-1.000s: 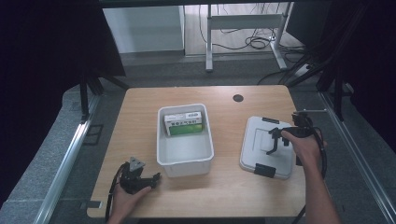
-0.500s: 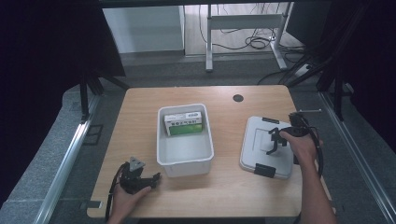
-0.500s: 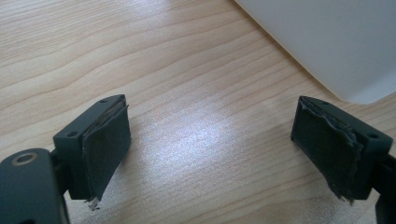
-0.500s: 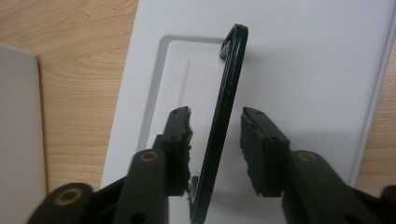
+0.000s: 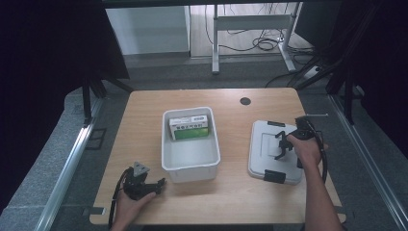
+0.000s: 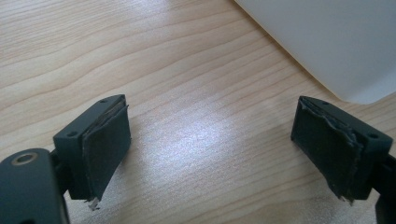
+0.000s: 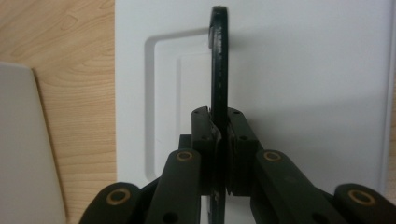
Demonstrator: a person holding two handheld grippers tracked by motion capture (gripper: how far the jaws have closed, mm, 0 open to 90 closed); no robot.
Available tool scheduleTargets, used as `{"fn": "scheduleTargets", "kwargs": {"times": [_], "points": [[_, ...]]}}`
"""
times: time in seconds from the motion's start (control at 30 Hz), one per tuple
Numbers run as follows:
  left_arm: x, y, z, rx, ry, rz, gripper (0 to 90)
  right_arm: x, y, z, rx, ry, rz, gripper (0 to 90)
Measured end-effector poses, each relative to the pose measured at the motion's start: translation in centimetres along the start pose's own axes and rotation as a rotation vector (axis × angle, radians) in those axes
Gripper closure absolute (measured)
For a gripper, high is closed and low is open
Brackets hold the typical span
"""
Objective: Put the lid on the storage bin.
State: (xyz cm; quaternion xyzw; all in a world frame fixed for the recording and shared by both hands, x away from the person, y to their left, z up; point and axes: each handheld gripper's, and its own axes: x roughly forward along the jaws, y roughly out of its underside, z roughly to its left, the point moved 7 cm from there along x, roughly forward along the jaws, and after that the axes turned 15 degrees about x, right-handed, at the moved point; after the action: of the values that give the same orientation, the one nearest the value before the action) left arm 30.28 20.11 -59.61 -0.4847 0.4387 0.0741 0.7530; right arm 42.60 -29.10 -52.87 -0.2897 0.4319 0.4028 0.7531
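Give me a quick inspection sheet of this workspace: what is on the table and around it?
Surface: wooden table, small dark round spot near the far edge.
Job's things: white bin holding a green-and-white box; white lid flat beside it, black handle raised.
Clutter: nothing seen.
Grippers: left gripper open over bare wood; right gripper has just closed on the handle.
Cables: black cable trails from the right gripper; more on the floor.
Surroundings: grey floor, metal desk legs, dark curtains.

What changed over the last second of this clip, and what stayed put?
The right gripper has just been closing; its fingers now pinch the black handle standing up from the white lid. The hand barely shifted. The left gripper rests open on the table; the white bin and green box are unmoved.
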Motion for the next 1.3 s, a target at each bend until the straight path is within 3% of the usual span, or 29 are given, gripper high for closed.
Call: {"fn": "scheduleTargets", "kwargs": {"times": [0.17,0.3,0.77,1.3], "points": [[0.0,0.0,0.0,0.000,0.000,0.000,11.7,-0.4,0.1,0.0,0.031,-0.008,-0.003,84.4],[0.0,0.0,0.0,0.000,0.000,0.000,11.7,-0.9,0.2,0.3,0.029,-0.021,-0.012,84.4],[0.0,0.0,0.0,0.000,0.000,0.001,11.7,-4.2,0.6,2.3,-0.028,-0.078,-0.059,84.4],[0.0,0.0,0.0,0.000,0.000,0.000,11.7,-6.6,1.2,3.7,-0.051,-0.125,-0.077,84.5]]}}
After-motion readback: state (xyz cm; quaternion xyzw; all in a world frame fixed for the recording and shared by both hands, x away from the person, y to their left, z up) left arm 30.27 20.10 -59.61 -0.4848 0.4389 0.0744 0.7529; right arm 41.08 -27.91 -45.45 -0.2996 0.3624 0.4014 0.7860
